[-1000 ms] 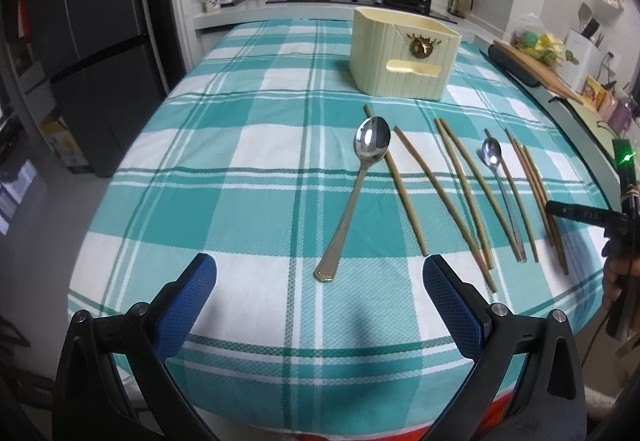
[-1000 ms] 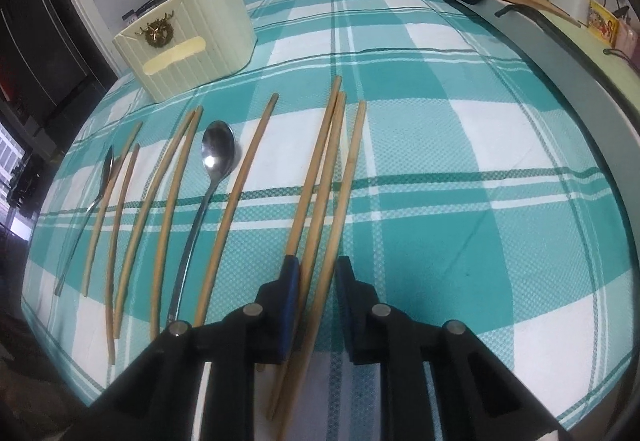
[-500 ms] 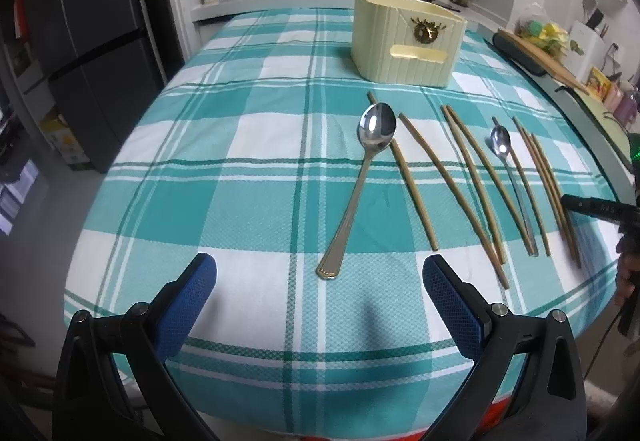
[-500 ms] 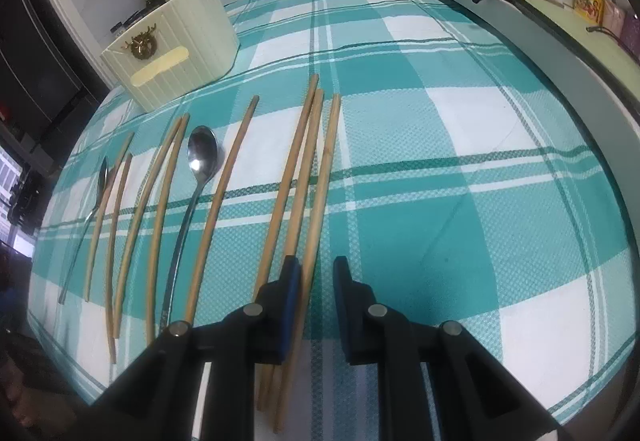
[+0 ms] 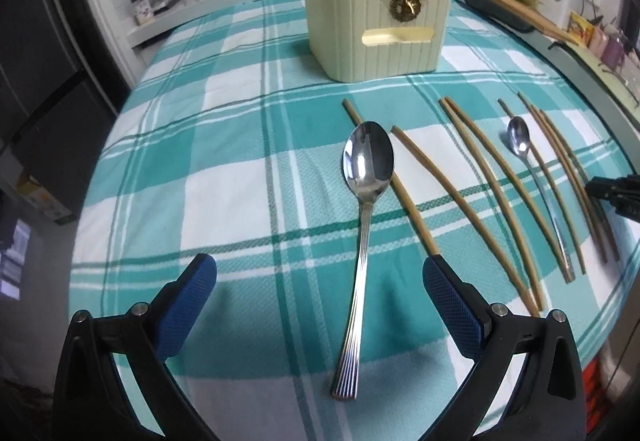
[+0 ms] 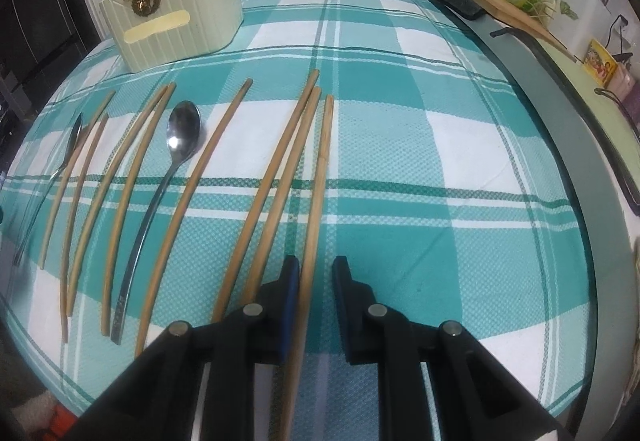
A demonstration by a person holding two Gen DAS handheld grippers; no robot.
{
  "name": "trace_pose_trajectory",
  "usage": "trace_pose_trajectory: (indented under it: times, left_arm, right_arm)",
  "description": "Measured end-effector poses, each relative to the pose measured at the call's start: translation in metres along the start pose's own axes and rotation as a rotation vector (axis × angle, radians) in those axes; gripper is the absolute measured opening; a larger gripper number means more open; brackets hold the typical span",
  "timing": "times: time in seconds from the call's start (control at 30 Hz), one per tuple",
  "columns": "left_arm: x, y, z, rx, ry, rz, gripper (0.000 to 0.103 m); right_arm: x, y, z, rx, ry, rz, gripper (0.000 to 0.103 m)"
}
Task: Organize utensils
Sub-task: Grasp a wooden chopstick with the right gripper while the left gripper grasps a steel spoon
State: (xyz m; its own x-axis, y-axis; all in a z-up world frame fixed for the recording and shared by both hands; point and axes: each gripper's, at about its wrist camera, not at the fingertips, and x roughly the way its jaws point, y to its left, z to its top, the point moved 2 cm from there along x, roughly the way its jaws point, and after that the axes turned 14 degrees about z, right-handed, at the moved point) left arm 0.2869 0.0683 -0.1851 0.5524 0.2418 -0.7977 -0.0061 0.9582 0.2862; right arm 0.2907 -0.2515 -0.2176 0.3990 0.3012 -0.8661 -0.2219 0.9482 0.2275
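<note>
No lettering anywhere is clear enough to read.

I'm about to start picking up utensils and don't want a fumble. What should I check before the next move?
1. Left hand-held gripper open wide: ok.
2. Large ribbed-handled steel spoon lying between its fingers: ok.
3. Spoon free of neighbours: not ok, its bowl overlaps a brown wooden chopstick.
4. Right hand-held gripper around a single chopstick, the rightmost wooden chopstick: ok, the next two lie outside.
5. Right pads pressing on it: not ok, cloth shows beside it.
6. Cream ribbed plastic holder upright, top open: ok; its inside, cannot tell.
</note>
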Motion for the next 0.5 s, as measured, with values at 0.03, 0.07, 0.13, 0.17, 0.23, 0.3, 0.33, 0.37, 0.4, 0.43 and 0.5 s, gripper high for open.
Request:
trace_pose_trajectory:
  times: [0.03,0.07,0.13,0.17,0.23,0.3,0.33,0.37,0.4,0.43,0.5]
  left_arm:
    - [0.010,-0.004,0.005,0.018,0.018,-0.008,0.103]
    - [0.018,-0.009,0.008,0.033,0.029,-0.010,0.103]
    - [0.034,-0.017,0.015,0.075,0.043,0.010,0.103]
    - [0.040,-0.022,0.016,0.096,0.044,0.015,0.103]
    - [0.049,-0.027,0.020,0.124,0.048,0.039,0.103]
    - [0.052,-0.024,0.025,0.122,0.042,0.033,0.103]
    - [0.053,-0.023,0.028,0.117,0.044,0.034,0.103]
    - [0.056,-0.021,0.032,0.112,0.046,0.035,0.103]
    - [0.059,-0.021,0.035,0.106,0.047,0.030,0.103]
    - [0.063,-0.020,0.039,0.098,0.050,0.023,0.103]
    - [0.068,-0.020,0.045,0.071,0.068,0.008,0.101]
  right_arm:
    - [0.000,-0.002,0.001,0.001,0.009,0.008,0.017]
    - [0.000,-0.004,0.002,0.002,0.020,0.018,0.017]
    - [0.000,-0.008,0.005,0.001,0.043,0.035,0.017]
    - [0.001,-0.009,0.006,-0.003,0.054,0.037,0.017]
    - [0.001,-0.012,0.007,-0.008,0.074,0.044,0.017]
    - [0.001,-0.014,0.010,-0.009,0.089,0.051,0.017]
    - [0.002,-0.015,0.011,-0.010,0.094,0.050,0.017]
    - [0.002,-0.016,0.013,-0.014,0.098,0.049,0.017]
    - [0.003,-0.017,0.015,-0.022,0.101,0.045,0.017]
    - [0.004,-0.018,0.017,-0.030,0.105,0.039,0.017]
    - [0.006,-0.021,0.024,-0.043,0.107,0.039,0.017]
